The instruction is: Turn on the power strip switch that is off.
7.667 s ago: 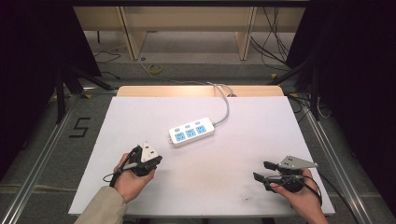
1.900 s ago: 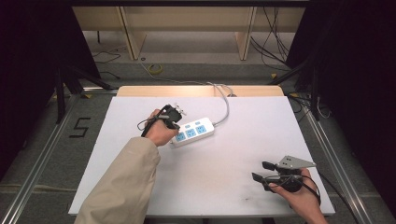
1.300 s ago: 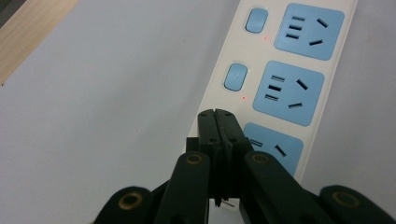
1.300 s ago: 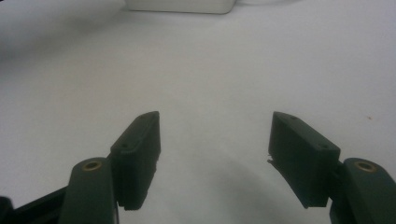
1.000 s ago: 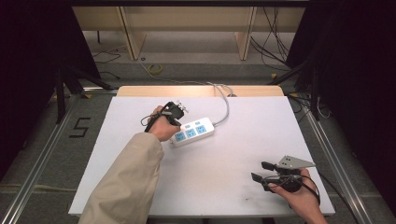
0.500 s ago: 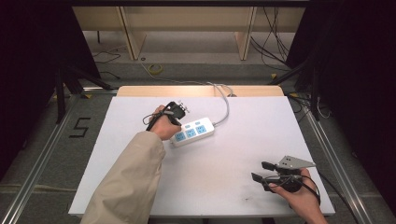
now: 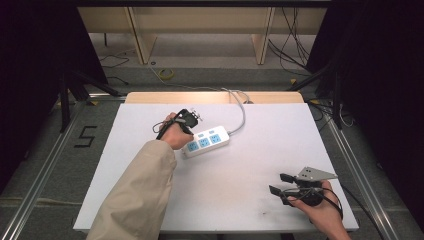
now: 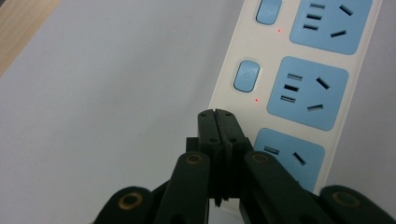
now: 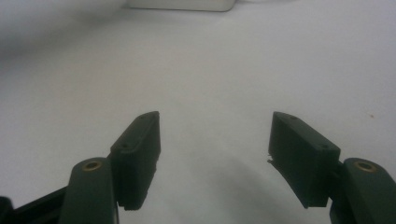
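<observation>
A white power strip [image 7: 206,142] lies on the white table [image 7: 250,165], a bit toward the far edge and near the middle. It has three blue sockets in a row, each with a small blue switch [image 8: 246,76] beside it. Its grey cord [image 7: 239,107] runs off over the far edge of the table.

The left tool [image 8: 218,115] is at the left end of the power strip. Its two black jaws are pressed tight together with nothing between them. The tips point down at the strip's edge, just below the middle switch. I cannot tell if they touch the strip. Two tiny red lights glow beside the switches.

The right tool [image 7: 280,184] rests near the table's near right corner, well apart from the power strip. Its jaws stand wide open and hold nothing.
</observation>
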`<state>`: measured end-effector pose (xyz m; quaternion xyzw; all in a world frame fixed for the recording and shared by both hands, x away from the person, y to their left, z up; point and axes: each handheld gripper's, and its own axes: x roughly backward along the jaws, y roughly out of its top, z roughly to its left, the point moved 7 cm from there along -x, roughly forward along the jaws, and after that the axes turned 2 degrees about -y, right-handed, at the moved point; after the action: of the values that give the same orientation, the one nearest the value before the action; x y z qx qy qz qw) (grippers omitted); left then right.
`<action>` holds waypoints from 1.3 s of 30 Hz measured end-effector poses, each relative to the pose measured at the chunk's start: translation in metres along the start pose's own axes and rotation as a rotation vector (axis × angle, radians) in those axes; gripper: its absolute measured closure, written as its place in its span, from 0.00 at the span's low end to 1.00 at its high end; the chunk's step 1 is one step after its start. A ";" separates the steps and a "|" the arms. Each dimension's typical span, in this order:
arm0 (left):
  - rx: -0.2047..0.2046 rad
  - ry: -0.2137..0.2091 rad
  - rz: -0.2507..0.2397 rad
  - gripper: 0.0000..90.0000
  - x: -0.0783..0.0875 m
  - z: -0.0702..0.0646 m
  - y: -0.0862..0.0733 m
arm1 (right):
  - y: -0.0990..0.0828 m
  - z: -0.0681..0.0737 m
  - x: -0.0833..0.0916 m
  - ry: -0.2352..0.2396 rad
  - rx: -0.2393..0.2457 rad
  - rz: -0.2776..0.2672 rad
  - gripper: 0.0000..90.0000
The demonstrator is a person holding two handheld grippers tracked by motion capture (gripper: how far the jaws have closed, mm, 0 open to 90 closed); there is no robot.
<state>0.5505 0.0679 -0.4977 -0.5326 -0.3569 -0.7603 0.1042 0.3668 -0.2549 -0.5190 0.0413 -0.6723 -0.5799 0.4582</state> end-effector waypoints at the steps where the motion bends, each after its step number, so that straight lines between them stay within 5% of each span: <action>1: -0.003 -0.001 0.003 1.00 0.000 0.000 0.000 | 0.000 0.000 0.000 0.001 0.000 0.000 0.39; 39: -0.001 0.008 0.023 1.00 -0.003 -0.004 -0.001 | 0.000 0.001 0.001 0.002 0.000 0.001 0.39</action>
<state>0.5489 0.0652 -0.5015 -0.5337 -0.3501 -0.7613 0.1139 0.3657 -0.2542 -0.5184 0.0419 -0.6718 -0.5797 0.4592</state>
